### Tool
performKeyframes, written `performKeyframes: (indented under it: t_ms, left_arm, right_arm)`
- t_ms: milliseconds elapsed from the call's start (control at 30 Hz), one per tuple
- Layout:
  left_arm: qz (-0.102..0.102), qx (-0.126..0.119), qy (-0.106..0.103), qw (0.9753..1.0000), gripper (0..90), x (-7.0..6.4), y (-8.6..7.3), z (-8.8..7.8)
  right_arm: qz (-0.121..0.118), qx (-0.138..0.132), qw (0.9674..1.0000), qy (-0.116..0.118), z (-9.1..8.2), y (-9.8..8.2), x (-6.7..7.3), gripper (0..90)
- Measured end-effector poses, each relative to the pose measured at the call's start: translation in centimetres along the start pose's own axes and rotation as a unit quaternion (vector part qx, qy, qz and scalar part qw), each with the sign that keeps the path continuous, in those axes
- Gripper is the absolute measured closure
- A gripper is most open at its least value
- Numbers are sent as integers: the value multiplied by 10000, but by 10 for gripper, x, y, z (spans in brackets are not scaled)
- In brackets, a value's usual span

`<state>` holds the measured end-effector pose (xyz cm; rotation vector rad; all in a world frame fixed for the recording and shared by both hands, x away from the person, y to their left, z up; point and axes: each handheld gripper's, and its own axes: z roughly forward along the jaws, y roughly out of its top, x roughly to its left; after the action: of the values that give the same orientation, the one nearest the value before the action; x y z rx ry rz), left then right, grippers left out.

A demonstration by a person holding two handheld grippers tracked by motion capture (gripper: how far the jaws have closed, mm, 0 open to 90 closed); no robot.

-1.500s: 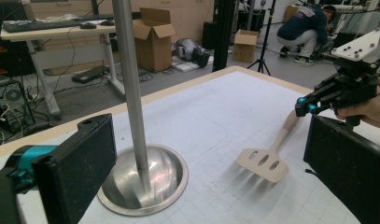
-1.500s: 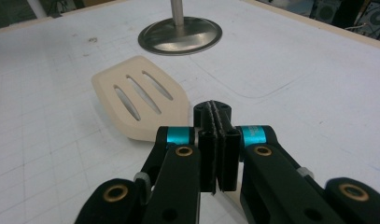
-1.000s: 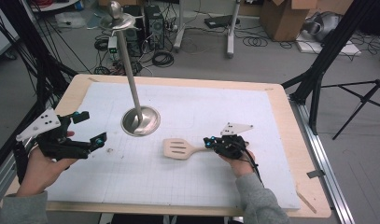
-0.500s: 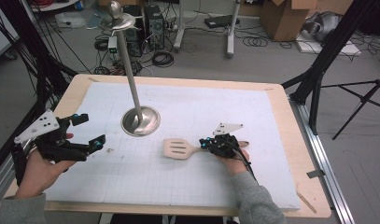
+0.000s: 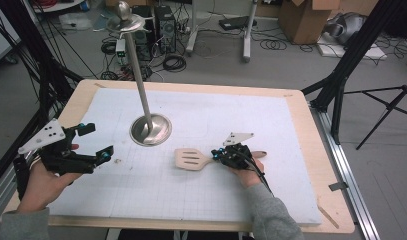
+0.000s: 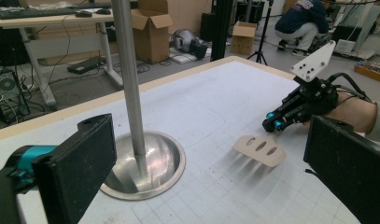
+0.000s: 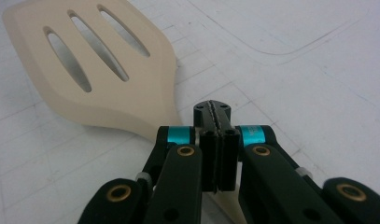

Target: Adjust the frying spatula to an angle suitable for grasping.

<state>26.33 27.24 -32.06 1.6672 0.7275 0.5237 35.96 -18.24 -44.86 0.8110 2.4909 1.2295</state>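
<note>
Progress as I read it: grab is done, everything after it is left; my right gripper (image 5: 222,156) has its jaws clamped shut on the handle of the slotted wooden spatula (image 5: 190,159), right behind the blade; in the right gripper view the pads meet w/ the handle pinched between them (image 7: 214,140); blade looks low over or resting on the white grid mat (image 5: 271,115), can't tell which. Spatula sits abt centre of the mat, at 4 o'clock from the metal stand base (image 5: 151,130); near it, not touching. No lift or placement yet, I'd say; where it goes isn't clear, maybe the stand.

My left gripper (image 5: 96,142) hangs at 9 o'clock on the mat edge, jaws wide open, holding nothing; left gripper view looks between them at stand pole (image 6: 130,84) & spatula (image 6: 261,150).

Vs 1 s ago: right gripper & spatula slid slightly toward 9 o'clock; left gripper drew back a bit toward 9 o'clock; stand unmoved.
</note>
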Motion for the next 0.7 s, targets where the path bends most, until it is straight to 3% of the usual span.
performKeyframes:
  t_ms: [267, 433, 600, 700]
  left_arm:
    - [-17, 13, 13, 10000, 29, 2, 0, 0]
    - [-15, 16, 2, 10000, 29, 2, 0, 1]
    - [-12, 46, -15, 10000, 29, 1, -1, 4]
    - [-1, 82, -41, 10000, 29, 0, -1, 6]
  right_arm:
    - [311, 34, 9995, 57, -3, -1, 1, 900]
    - [230, 46, 9997, -15, -2, -2, 1, 900]
    - [-30, 200, 9990, -410, 5, 2, 5, 900]
    - [42, 218, 9990, -386, 4, 1, 6, 900]
